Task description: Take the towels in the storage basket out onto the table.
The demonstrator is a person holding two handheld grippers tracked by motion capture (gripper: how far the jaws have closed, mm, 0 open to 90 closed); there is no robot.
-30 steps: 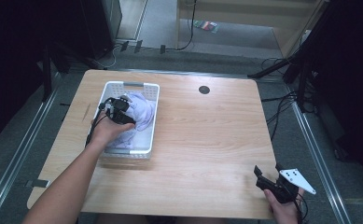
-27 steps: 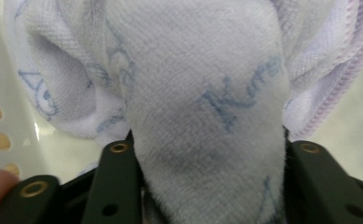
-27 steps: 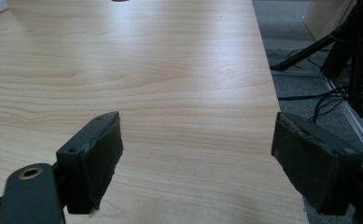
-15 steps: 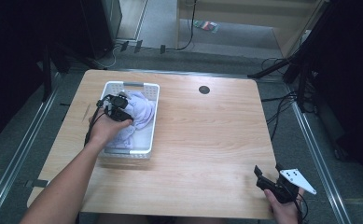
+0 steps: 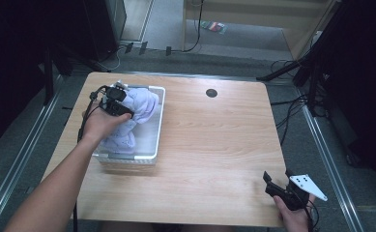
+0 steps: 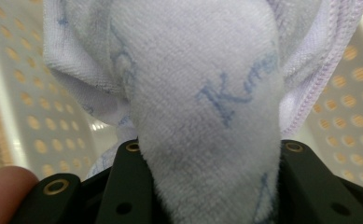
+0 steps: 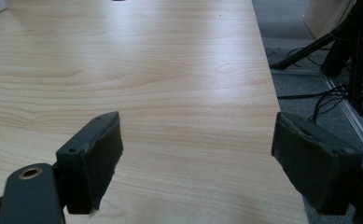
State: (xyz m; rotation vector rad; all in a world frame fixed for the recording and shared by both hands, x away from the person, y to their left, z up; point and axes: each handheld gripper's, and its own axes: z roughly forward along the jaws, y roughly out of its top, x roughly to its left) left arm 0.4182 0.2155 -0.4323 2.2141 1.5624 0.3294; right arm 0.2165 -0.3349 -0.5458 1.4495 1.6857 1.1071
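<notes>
Lifted since earlier: left gripper (image 5: 120, 107) clamped on towel (image 6: 207, 116), above basket (image 5: 159, 125).

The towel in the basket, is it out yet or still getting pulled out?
Done: the left gripper has shut on the towel; the cloth bulges up between its jaws. In hand: the towel is bunched above the white basket, but its lower part lies inside. Left: getting it fully out and onto the table. The right gripper waits open at the table's near right corner, holding nothing.
</notes>
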